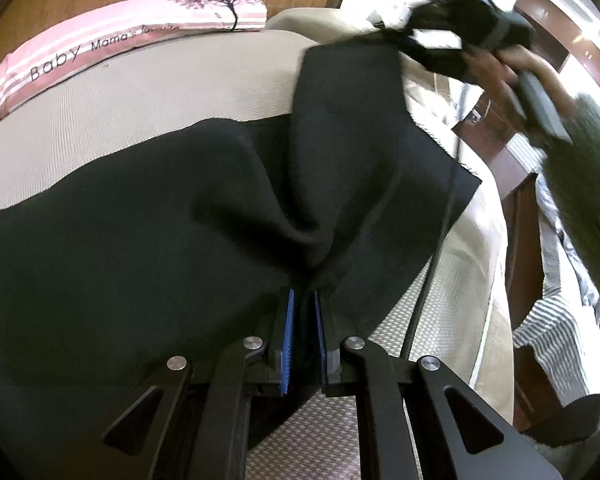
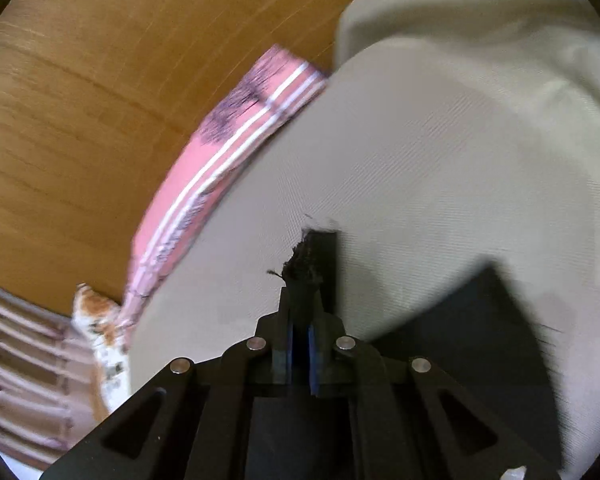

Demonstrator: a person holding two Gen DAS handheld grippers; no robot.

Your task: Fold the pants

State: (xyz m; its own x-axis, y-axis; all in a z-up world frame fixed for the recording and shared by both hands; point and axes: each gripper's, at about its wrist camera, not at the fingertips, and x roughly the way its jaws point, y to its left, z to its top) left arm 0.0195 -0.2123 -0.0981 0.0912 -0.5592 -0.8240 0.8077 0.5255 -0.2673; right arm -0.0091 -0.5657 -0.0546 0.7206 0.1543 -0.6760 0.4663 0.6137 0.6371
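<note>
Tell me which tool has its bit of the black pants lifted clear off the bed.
The right tool: it pinches a frayed corner of the pants held up in the air. The left tool grips a bunched fold low over the bed.

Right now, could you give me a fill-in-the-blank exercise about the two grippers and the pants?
1. The pants are ____ in colour.
2. The left gripper is shut on the ____.
3. The pink pillow bears the word "____" before "Mama's".
4. The right gripper is ____ on the cloth.

Missing words: black; pants; Baby; shut
</note>
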